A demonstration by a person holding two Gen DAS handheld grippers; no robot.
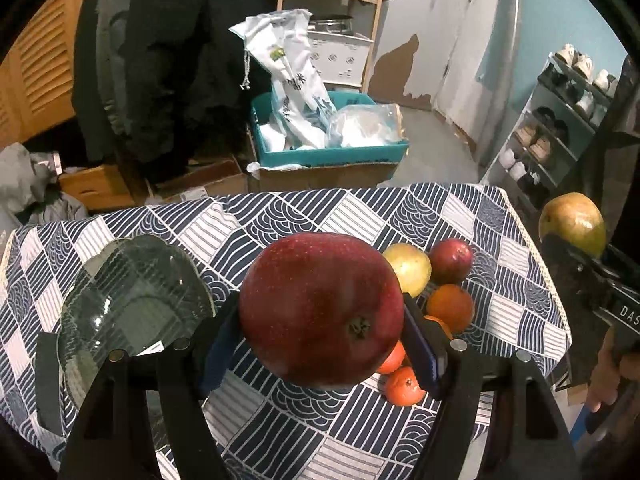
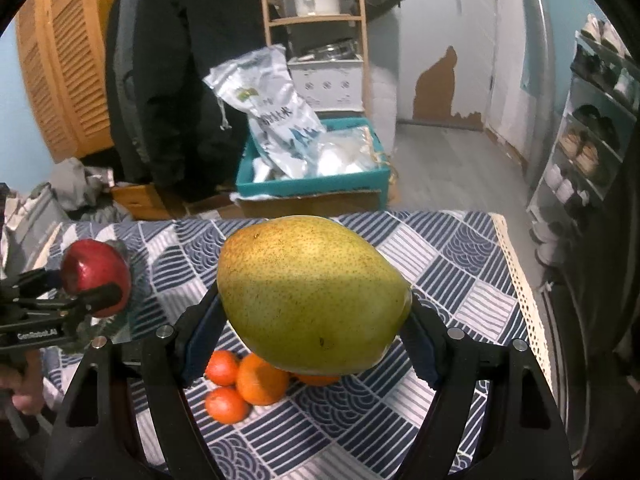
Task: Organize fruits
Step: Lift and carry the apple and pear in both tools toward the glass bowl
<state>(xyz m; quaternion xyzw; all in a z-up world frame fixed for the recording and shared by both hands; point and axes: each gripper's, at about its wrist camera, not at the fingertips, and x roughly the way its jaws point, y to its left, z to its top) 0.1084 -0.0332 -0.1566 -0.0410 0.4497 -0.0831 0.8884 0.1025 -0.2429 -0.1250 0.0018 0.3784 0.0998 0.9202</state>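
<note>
Two fruits up off the desk (image 1: 500,216). My left hand-held gripper (image 1: 320,320) is clamped on a red apple (image 1: 320,308), glass plate (image 1: 132,300) below-left. Right hand-held gripper (image 2: 316,320) grips a green pear (image 2: 312,296) w/ oranges (image 2: 260,380) underneath on the cloth.

Left wrist view: apple (image 1: 320,308) at centre, held clear above table (image 1: 500,320). Glass plate (image 1: 132,300) at 9 o'clock on table. Fruit pile (image 1: 436,288) at 3 o'clock, behind apple. Pear (image 1: 572,224) at 2 o'clock. Box (image 1: 328,152) at 12 o'clock, beyond table.
</note>
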